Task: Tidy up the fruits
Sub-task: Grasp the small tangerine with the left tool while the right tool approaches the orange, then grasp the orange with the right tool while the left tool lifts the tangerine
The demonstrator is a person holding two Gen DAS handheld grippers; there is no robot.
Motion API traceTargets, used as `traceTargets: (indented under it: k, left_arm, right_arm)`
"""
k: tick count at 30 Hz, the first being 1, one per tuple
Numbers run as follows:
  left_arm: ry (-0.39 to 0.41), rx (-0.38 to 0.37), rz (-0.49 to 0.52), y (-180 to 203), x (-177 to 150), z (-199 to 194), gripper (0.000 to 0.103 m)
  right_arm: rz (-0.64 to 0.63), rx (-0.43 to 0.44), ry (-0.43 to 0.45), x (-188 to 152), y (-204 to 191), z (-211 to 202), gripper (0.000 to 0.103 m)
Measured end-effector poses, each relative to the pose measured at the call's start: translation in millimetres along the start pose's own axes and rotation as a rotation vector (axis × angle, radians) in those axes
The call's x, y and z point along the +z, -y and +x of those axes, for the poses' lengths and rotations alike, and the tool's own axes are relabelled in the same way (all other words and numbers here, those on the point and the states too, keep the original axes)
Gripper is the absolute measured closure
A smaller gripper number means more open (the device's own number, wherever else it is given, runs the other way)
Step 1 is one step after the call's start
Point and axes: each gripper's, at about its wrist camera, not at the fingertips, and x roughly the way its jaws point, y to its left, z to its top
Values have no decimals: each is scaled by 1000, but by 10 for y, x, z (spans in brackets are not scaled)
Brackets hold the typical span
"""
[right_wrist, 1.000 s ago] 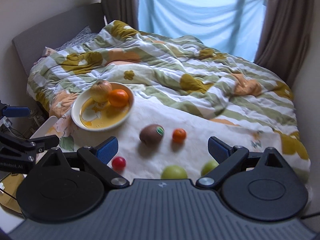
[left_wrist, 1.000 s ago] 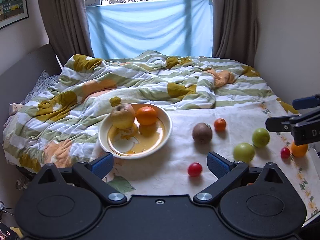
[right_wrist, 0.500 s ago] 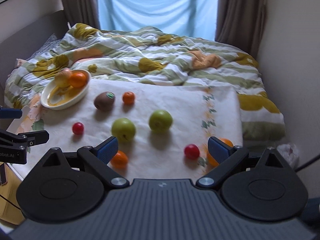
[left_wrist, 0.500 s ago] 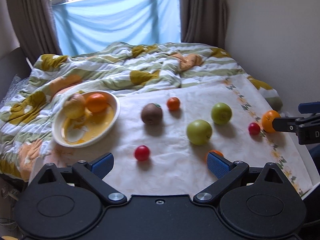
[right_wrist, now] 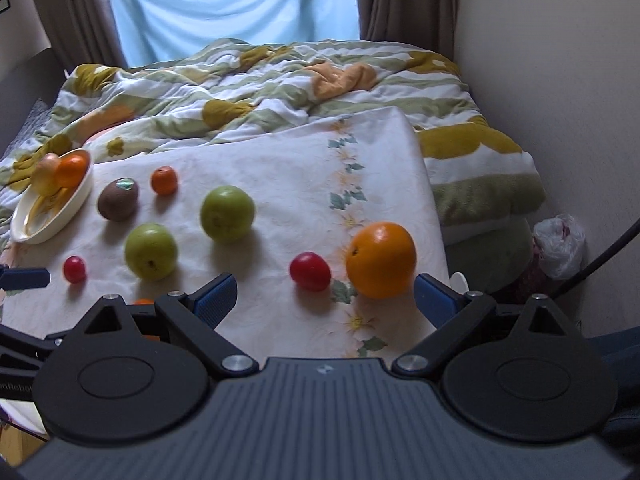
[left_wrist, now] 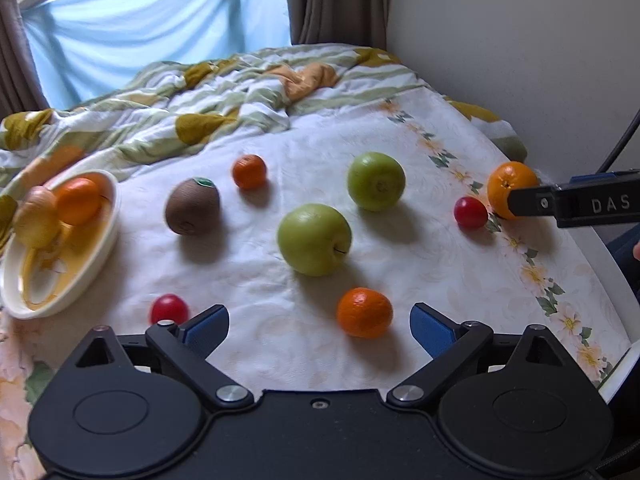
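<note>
Both our grippers, left (left_wrist: pixel 318 318) and right (right_wrist: pixel 324 292), have swung rightward with jaws apart; the big round orange (right_wrist: pixel 381 259) now sits nearest our right one, likely next for the cream bowl (right_wrist: pixel 76 204).

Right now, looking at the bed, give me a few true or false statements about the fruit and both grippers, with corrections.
1. Both green apples lie in the bowl. False: the near green apple and the far green apple lie on the white cloth, outside the bowl.
2. The kiwi carries a green sticker. True.
3. The right gripper is shut on the large orange. False: its jaws stand open.
4. The left gripper is open. True.
5. An orange fruit sits in the bowl. True.
</note>
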Motion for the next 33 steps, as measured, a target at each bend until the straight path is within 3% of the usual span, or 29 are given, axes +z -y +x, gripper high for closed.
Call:
traceTargets:
  k: [6,10,12,14,16,24,33]
  left_arm:
    - [-45,-39,17,108,-4,250,17]
    - [-67,-56,24,150,-1,362,36]
    - [-74,-59,26,158,-4,399,38]
    - [-77,-58,28,162,0,427,60]
    - [-75,-56,28,160,9,437,61]
    - [-75,-60,29,161,26,443,61]
    - [-75,-63,22,154,30,442,62]
  right_arm:
    - [6,-32,-15,35,143,235,0]
    - [-3,-47,-23,57,208,349,0]
    - [-7,-50,-24,64,226,391,0]
    - [-16,-54,-27,70,230,436,0]
    - [-26,-57,-31,81,235,483,0]
    - [-44,-60,-52,125,268,655,20]
    - [-36,-48,-73,119,298,748,32]
